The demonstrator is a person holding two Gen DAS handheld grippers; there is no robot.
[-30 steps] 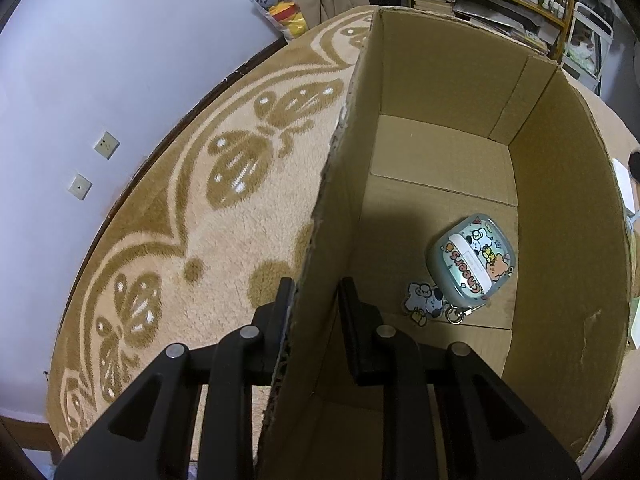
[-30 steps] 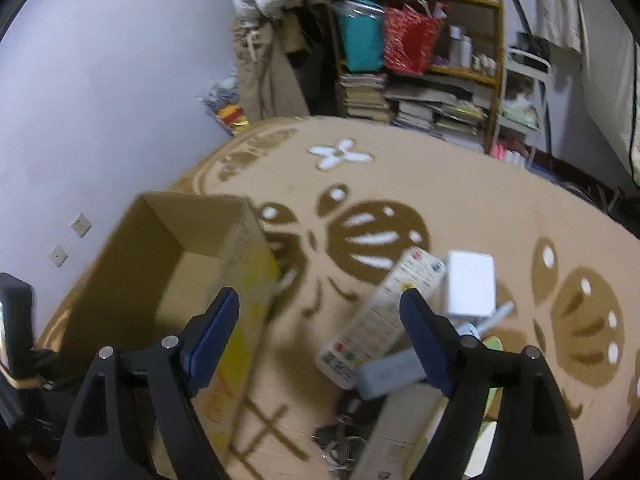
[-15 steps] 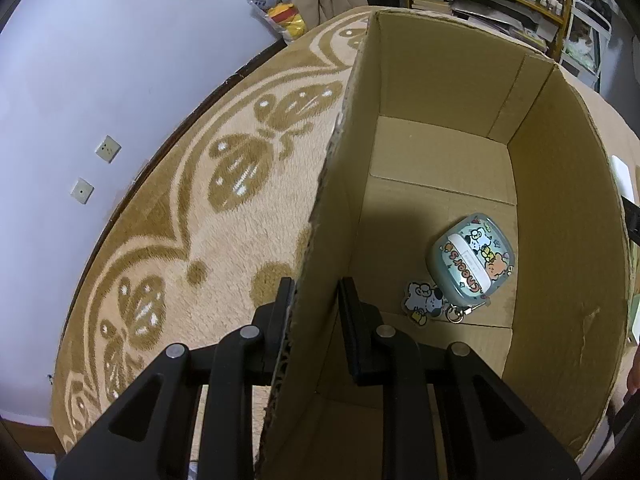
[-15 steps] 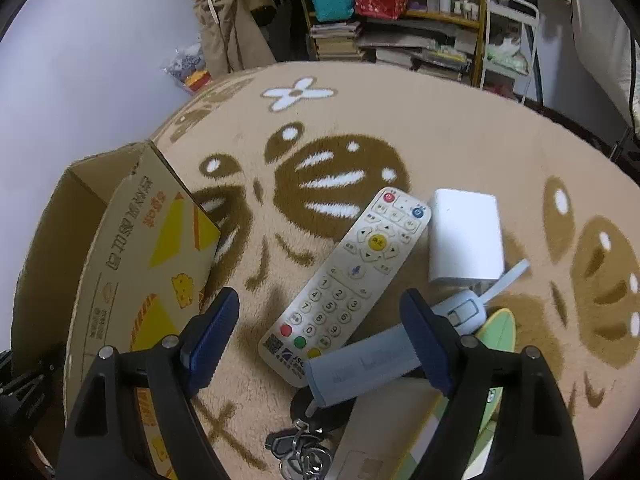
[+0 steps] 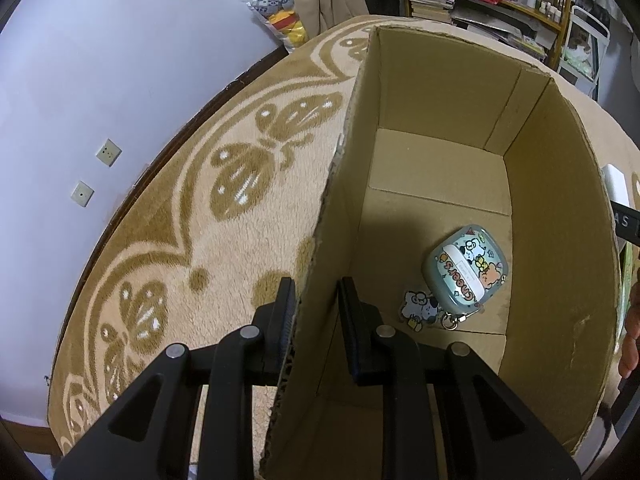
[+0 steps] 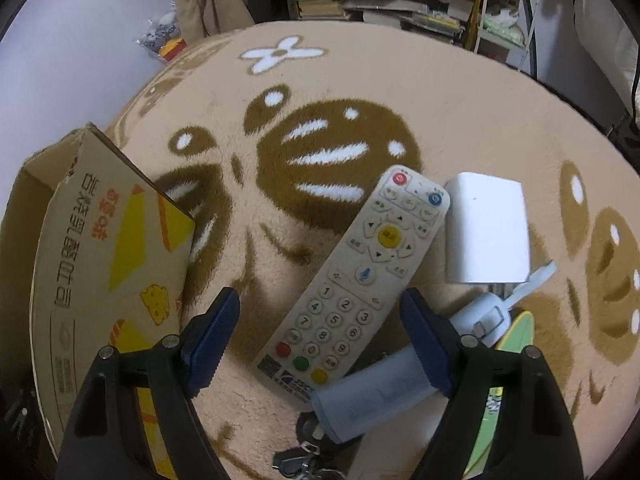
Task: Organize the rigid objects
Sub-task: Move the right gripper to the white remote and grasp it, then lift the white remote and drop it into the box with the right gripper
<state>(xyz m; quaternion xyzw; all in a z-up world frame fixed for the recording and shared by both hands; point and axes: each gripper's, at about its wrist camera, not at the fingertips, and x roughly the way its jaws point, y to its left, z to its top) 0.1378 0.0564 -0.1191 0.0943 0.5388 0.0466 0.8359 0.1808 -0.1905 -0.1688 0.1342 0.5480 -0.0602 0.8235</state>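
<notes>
- Remote control [image 6: 356,280] lies on the rug [image 6: 460,120] among the loose things waiting to be sorted, its lower end between the spread fingers of my right tongs [image 6: 320,340], which touch nothing yet.
- Beside it sit a white box [image 6: 486,228], touching its top corner, a pale blue case [image 6: 376,396] overlapping its bottom end, and a bunch of keys [image 6: 300,464] lower down.
- My left tongs [image 5: 316,320] are pressed together on the near wall of the cardboard box [image 5: 560,240], one finger outside, one inside; I judge this steadies the box so it stays put when things drop in.
- Inside the box, on its floor near the right wall, rests a cartoon-printed pouch [image 5: 466,270] with a small charm [image 5: 420,308] clipped to it; the rest of the floor is bare.
- The remote looks like my next pick: it lies flat, and the blue case crowding it could be nudged.
</notes>
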